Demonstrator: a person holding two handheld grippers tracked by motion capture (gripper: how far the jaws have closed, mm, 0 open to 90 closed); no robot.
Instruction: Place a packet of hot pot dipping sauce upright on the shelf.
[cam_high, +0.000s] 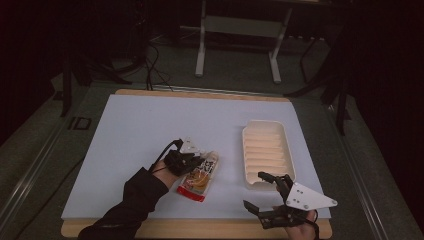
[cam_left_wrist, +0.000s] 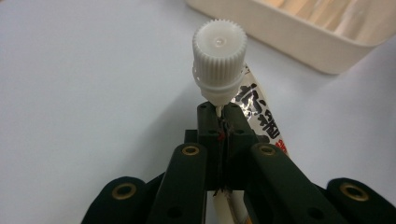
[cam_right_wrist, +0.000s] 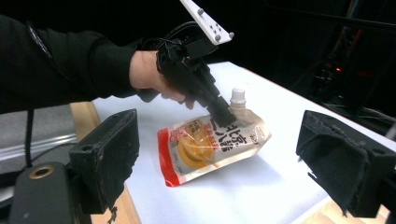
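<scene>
Left gripper (cam_right_wrist: 224, 114) fingers clamped on the spout pouch (cam_right_wrist: 212, 144) just below its white cap (cam_left_wrist: 219, 44); the pouch lies on the worktop (cam_high: 140, 130). Right gripper (cam_high: 267, 192) fingers apart, empty. Pouch likely soft, sloshy (film may slip); the stiff neck between the fingers looks the safest hold.

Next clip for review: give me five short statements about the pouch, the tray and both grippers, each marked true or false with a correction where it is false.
1. The left gripper is shut on the clear spouted pouch with the red and orange label, just below its white ribbed screw cap. True.
2. The pouch lies inside the cream ribbed plastic tray. False: it lies on the white table surface, apart from the tray.
3. The right gripper holds the tray. False: its jaws stand open, holding nothing.
4. The tray holds nothing. True.
5. The pouch's cap is off. False: the cap is on.
</scene>
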